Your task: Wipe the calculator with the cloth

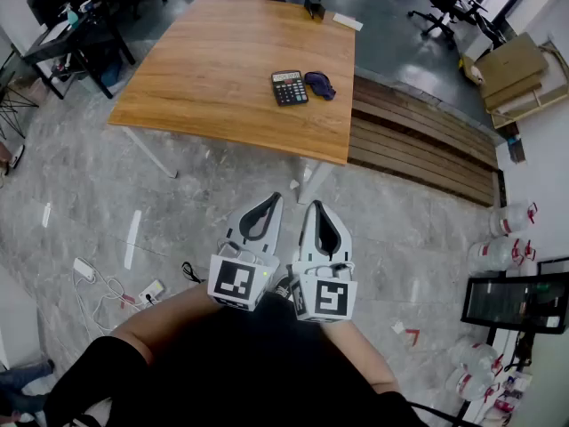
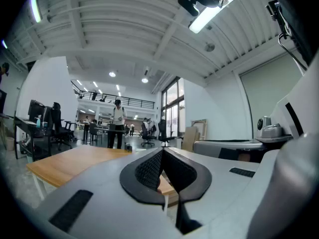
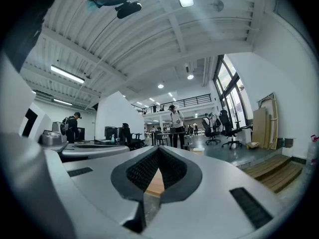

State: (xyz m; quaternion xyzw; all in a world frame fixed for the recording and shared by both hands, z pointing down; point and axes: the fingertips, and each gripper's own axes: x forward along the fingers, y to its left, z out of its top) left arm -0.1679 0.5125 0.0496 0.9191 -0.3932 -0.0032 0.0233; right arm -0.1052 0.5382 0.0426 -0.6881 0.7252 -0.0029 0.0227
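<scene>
Jaws of left gripper (image 1: 269, 201): closed, empty, well short of light wooden table (image 1: 204, 78). Black rectangular calculator (image 1: 289, 87): toward table's right edge, dead ahead, long axis roughly along approach line. Right gripper (image 1: 316, 206): jaws closed, empty. Crumpled purple cloth (image 1: 320, 84): just right of calculator, right gripper slightly nearer.

Left tool (image 1: 273, 197) and right tool (image 1: 313, 205) held side by side, just apart, both level and pointing forward. Jaws of each closed tip to tip, nothing between them. Left forearm (image 1: 164, 317) and right forearm (image 1: 375, 363) drawn in against the torso.
</scene>
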